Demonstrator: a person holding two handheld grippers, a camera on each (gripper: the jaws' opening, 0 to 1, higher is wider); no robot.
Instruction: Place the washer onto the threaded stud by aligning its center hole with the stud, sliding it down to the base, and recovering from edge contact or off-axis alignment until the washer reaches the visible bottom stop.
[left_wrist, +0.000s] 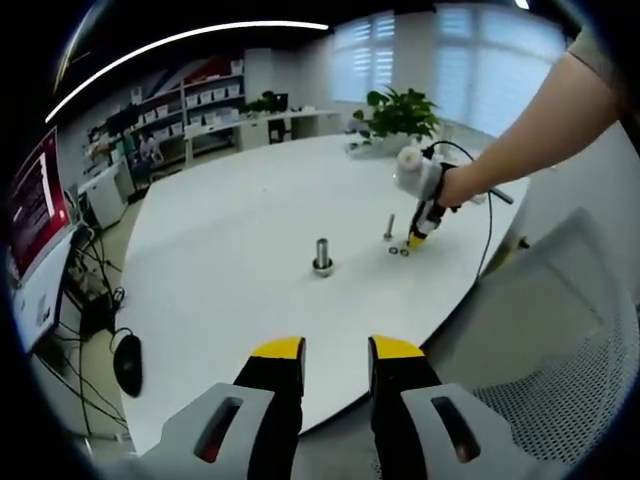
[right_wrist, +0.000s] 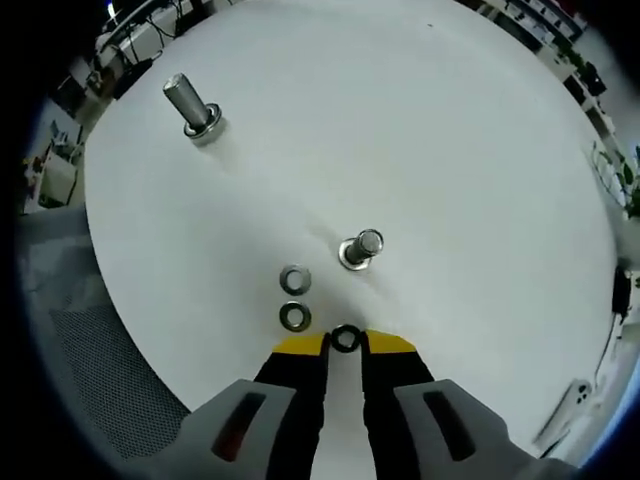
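Tongs of the left hand (left_wrist: 336, 350) rise at six o'clock in the left gripper view, yellow-tipped black jaws standing apart with nothing between them. Beyond them lies the round white bench (left_wrist: 230, 230), smooth and matte. Near its middle stands a thick metal stud (left_wrist: 322, 256) on a wide base. At two o'clock the right tongs (left_wrist: 416, 240), held by a bare arm (left_wrist: 540, 130), point down at the bench beside a thinner stud (left_wrist: 389, 226) and small rings. Shelves, a potted plant (left_wrist: 400, 112) and a mesh chair (left_wrist: 560, 390) frame the bench.

The right gripper view looks down close. Its tongs (right_wrist: 345, 340) are closed on a dark washer (right_wrist: 345, 338), pinched by its edges between the yellow tips, just above the bench (right_wrist: 450, 120). At eleven o'clock from them lie two more flat washers, one dark (right_wrist: 293, 316) and one shiny (right_wrist: 294, 279), side by side. The thin stud (right_wrist: 360, 248) stands just past, at twelve to one o'clock, its round top gleaming; the thick stud (right_wrist: 190, 105) sits far off at ten.
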